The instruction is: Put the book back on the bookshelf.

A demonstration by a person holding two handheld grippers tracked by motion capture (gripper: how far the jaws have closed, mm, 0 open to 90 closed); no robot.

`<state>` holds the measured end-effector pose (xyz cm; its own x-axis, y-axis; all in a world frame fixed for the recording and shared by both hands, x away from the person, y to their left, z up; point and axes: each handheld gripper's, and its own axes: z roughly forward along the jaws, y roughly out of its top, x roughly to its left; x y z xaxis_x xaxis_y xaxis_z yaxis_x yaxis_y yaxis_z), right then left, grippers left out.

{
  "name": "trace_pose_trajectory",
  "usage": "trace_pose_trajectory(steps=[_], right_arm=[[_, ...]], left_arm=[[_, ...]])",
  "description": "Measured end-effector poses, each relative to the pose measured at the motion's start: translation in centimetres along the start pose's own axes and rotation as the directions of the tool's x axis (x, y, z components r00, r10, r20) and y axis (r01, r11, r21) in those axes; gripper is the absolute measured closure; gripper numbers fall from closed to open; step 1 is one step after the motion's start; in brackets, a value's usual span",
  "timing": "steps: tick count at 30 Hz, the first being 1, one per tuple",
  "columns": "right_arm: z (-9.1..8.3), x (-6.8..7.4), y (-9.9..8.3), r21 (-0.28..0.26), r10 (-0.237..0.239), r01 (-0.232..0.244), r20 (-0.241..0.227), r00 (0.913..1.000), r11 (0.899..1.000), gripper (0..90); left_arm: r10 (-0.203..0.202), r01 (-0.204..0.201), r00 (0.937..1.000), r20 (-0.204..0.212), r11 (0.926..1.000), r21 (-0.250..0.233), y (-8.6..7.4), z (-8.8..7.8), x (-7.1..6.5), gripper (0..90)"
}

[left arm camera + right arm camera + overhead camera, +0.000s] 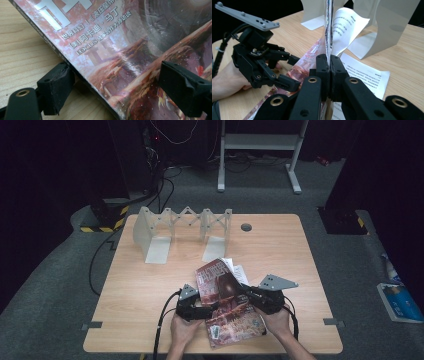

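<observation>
A magazine with a reddish cover [227, 305] lies near the front edge of the wooden table [280, 250]. My right gripper [246, 292] is shut on its cover, which stands up edge-on between the jaws of the right gripper [329, 65], with white printed pages [347, 27] curling behind it. My left gripper [205, 310] is open at the magazine's left edge. In the left gripper view the left gripper [120, 87] has its jaws wide apart, one beside the spine and one over the cover [112, 37]. The right gripper view shows the left gripper [290, 72] held in a hand.
A grey expanding file rack [182, 232] stands at the back left of the table, and the same rack [384, 25] rises just behind the lifted cover. A round grommet [246, 227] sits at the back. A white frame [260, 150] and cables lie on the floor beyond.
</observation>
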<state>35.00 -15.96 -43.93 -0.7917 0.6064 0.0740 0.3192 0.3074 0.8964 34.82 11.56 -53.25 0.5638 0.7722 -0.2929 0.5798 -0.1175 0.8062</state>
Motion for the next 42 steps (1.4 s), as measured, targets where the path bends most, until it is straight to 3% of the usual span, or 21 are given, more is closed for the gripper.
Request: trace_pose_trajectory(steps=[4, 14, 21, 28, 32, 37, 42], right_arm=[[0.2, -0.3, -0.3, 0.005, 0.015, -0.015, -0.013, 0.9998, 1.000, 87.4], [1.1, -0.6, -1.4, 0.057, 0.011, -0.011, -0.001, 0.9999, 0.998, 87.2], [2.0, -1.0, -1.8, 0.086, 0.021, -0.020, -0.008, 0.9997, 0.996, 87.1], [2.5, -2.1, -2.3, 0.126, 0.073, -0.070, -0.019, 0.9971, 0.990, 86.9], [2.6, -2.7, -2.6, 0.148, 0.103, -0.102, -0.003, 0.9946, 0.984, 86.2], [2.7, -3.5, -3.0, 0.183, 0.111, -0.118, 0.050, 0.9926, 0.976, 80.7], [2.7, -4.6, -3.7, 0.285, 0.122, -0.143, 0.091, 0.9883, 0.948, 66.5]], left_arm=[[0.014, -0.014, 0.9997, -0.020, 0.9997, 0.020, 0.0, -0.3, -0.2, 18.6], [0.053, -0.053, 0.9981, -0.031, 0.9986, 0.003, -0.2, -0.7, -0.4, 35.0], [0.041, -0.041, 0.9987, -0.029, 0.9990, 0.019, -0.3, -0.6, -0.4, 39.7], [0.006, -0.006, 0.9999, -0.015, 0.9991, 0.041, -0.3, -0.4, -0.1, 46.5], [-0.001, 0.002, 1.0000, -0.009, 0.9991, 0.042, -0.4, -0.3, -0.2, 50.7], [0.000, 0.001, 0.9999, -0.014, 0.9991, 0.042, -0.4, -0.3, -0.3, 53.0], [0.003, -0.002, 0.9998, -0.018, 0.9992, 0.041, -0.4, -0.3, -0.3, 53.8]])
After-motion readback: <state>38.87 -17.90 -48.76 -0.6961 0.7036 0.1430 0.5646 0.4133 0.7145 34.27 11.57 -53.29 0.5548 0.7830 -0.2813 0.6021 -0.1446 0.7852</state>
